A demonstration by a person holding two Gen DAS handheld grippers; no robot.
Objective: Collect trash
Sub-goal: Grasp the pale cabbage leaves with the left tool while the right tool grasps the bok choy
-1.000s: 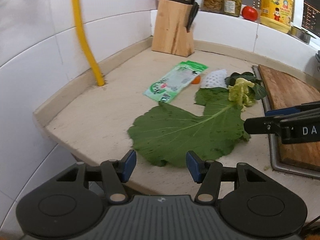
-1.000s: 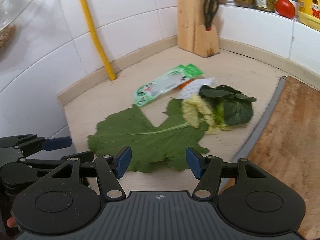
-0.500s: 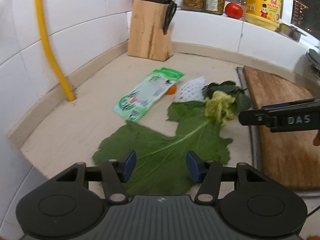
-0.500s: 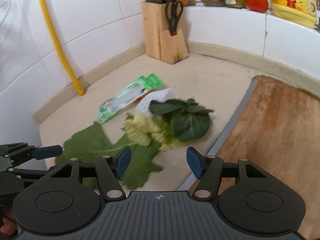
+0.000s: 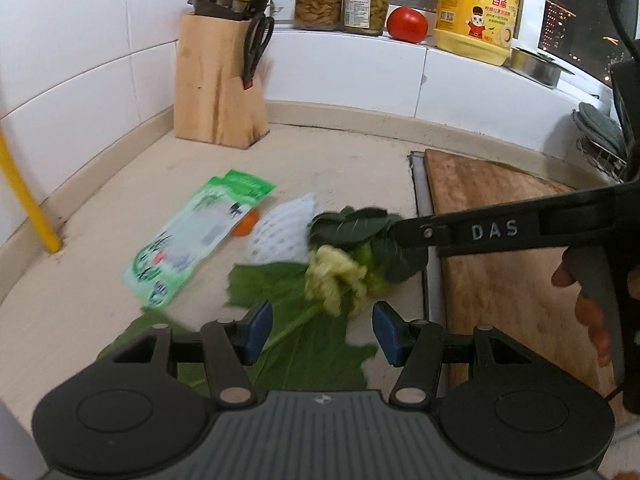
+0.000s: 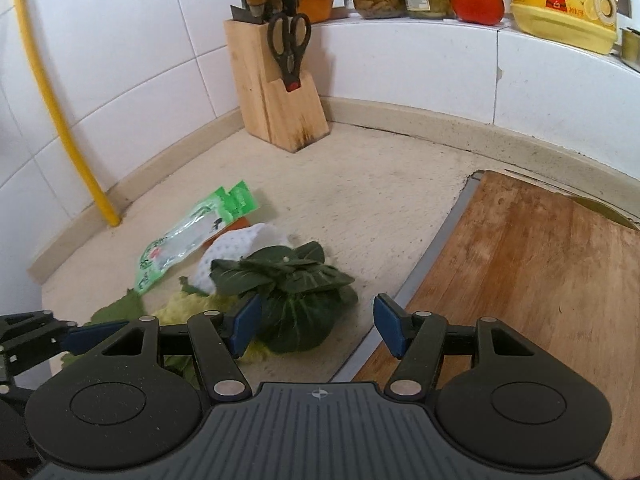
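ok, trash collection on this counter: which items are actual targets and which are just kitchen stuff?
Targets:
- big green leaf
- dark leafy bunch with yellowed leaves
- green plastic wrapper
- white foam fruit net
- small orange scrap, mostly hidden under the wrapper

Just kitchen stuff:
- knife block
- scissors
- two jars
- tomato
- yellow bottle
- cutting board

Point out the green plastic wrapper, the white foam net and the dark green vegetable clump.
green plastic wrapper (image 5: 192,240), left wrist view, middle of its clear window.
white foam net (image 5: 282,230), left wrist view, centre of the mesh.
dark green vegetable clump (image 6: 292,300), right wrist view, on its dark outer leaves.
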